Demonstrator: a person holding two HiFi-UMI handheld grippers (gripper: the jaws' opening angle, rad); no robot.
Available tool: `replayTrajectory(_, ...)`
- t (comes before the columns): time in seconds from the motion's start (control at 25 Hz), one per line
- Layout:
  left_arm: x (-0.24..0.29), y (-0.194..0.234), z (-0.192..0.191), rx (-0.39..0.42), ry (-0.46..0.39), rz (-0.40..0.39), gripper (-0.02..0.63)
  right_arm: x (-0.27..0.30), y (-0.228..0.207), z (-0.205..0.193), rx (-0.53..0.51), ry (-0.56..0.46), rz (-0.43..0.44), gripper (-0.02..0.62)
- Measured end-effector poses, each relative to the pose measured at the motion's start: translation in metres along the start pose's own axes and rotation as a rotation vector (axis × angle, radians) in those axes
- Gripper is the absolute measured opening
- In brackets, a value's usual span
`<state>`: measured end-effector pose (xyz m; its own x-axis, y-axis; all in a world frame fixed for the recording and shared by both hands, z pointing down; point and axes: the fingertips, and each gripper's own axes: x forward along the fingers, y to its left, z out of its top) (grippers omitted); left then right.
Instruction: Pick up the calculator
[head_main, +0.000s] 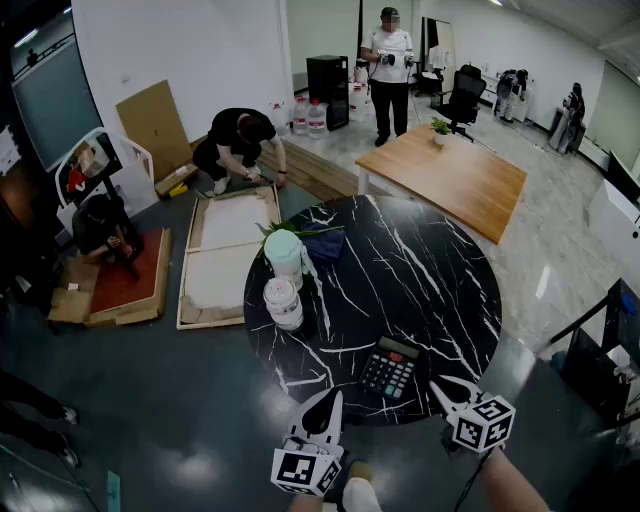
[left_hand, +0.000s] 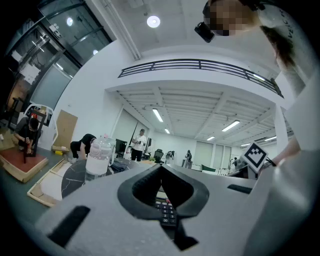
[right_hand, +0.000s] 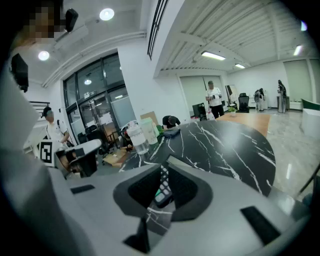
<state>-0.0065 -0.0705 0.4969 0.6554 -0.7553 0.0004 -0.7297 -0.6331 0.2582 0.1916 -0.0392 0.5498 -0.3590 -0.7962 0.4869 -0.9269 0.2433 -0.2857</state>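
Note:
A black calculator (head_main: 389, 367) with a green display strip lies on the near part of the round black marble table (head_main: 420, 270). My left gripper (head_main: 335, 397) hovers at the table's near edge, just left of the calculator, its jaws shut with nothing in them. On the other side, my right gripper (head_main: 440, 384) is also shut and empty, its tips pointing at the calculator's near right corner. In the left gripper view the calculator's keys (left_hand: 165, 210) show through the gap behind the closed tips. The right gripper view shows the calculator (right_hand: 162, 192) the same way.
A white jar (head_main: 283, 303), a pale bottle (head_main: 284, 255) and a dark blue cloth (head_main: 323, 243) sit on the table's far left. Beyond are a wooden table (head_main: 450, 175), a standing person (head_main: 389, 70), people crouched over frames on the floor (head_main: 228, 255) and an office chair (head_main: 462, 95).

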Motion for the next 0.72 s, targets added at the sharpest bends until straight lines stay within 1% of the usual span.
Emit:
replayTrajectory(0.04, 0.002, 0.004, -0.004, -0.002, 0.005, 0.010, 0.006, 0.013, -0.012, -0.002, -0.010, 0.028, 0.009, 0.034)
replayTrajectory(0.12, 0.005, 0.014, -0.013, -0.007, 0.016, 0.032, 0.007, 0.038, -0.035, -0.002, -0.022, 0.080, 0.031, 0.115)
replayTrajectory(0.2, 0.002, 0.026, -0.023, -0.015, 0.029, 0.055, 0.007, 0.061, -0.051, 0.001, -0.018, 0.120, 0.071, 0.144)
replayTrajectory(0.32, 0.003, 0.040, -0.039, -0.024, 0.045, 0.076, 0.007, 0.087, -0.064, -0.001, -0.026, 0.227, 0.166, 0.155)
replayTrajectory(0.44, 0.014, 0.051, -0.052, -0.005, 0.059, 0.071, 0.008, 0.110, -0.068, -0.007, -0.050, 0.356, 0.265, 0.163)
replayTrajectory(0.52, 0.021, 0.057, -0.059, -0.001, 0.064, 0.074, 0.008, 0.120, -0.076, -0.008, -0.046, 0.413, 0.287, 0.163)
replayTrajectory(0.64, 0.035, 0.059, -0.064, -0.004, 0.048, 0.067, 0.007, 0.129, -0.086, -0.009, -0.052, 0.474, 0.309, 0.169)
replayTrajectory(0.72, 0.045, 0.057, -0.063, 0.003, 0.034, 0.051, 0.007, 0.133, -0.083, -0.013, -0.037, 0.511, 0.356, 0.170)
